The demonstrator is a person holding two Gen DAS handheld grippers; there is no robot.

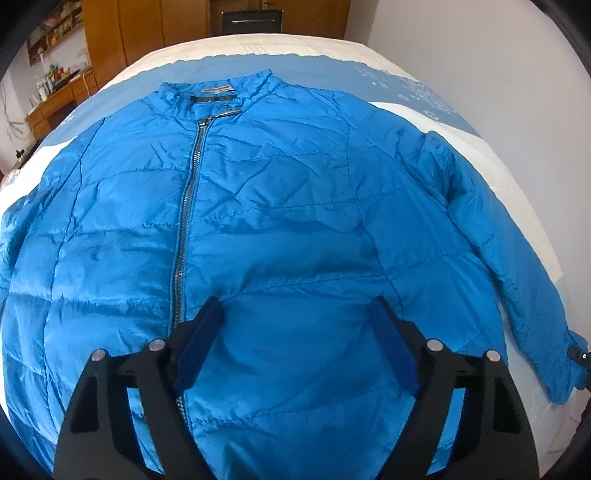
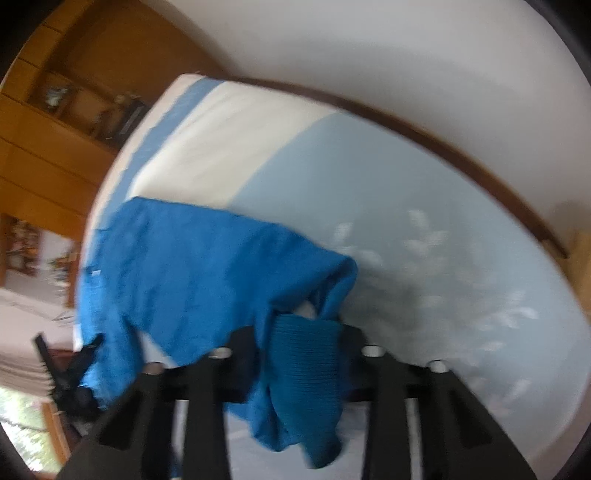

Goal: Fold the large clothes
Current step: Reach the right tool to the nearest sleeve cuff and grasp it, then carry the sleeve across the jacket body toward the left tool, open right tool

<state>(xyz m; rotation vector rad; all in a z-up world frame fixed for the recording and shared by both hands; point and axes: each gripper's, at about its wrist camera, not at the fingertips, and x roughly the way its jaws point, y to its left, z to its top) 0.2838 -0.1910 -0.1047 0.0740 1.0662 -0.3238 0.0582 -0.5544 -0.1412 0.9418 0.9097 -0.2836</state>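
Observation:
A bright blue padded jacket point(image 1: 280, 206) lies front up on the bed, zipped, collar at the far end, sleeves spread to both sides. My left gripper point(image 1: 295, 306) is open and empty, hovering over the lower front of the jacket just right of the zipper point(image 1: 188, 206). In the blurred right wrist view, my right gripper point(image 2: 303, 332) is shut on the ribbed cuff point(image 2: 306, 362) of the jacket's right sleeve point(image 2: 207, 273), lifted off the bed. The right gripper also shows at the sleeve end in the left wrist view point(image 1: 578, 354).
The bed point(image 1: 480, 155) has a white and pale blue cover point(image 2: 424, 206). Wooden wardrobes point(image 1: 110, 33) and a cluttered desk point(image 1: 55, 99) stand beyond the far left. A dark chair point(image 1: 253, 20) is behind the bed. A white wall point(image 2: 369, 48) runs along the bed's right side.

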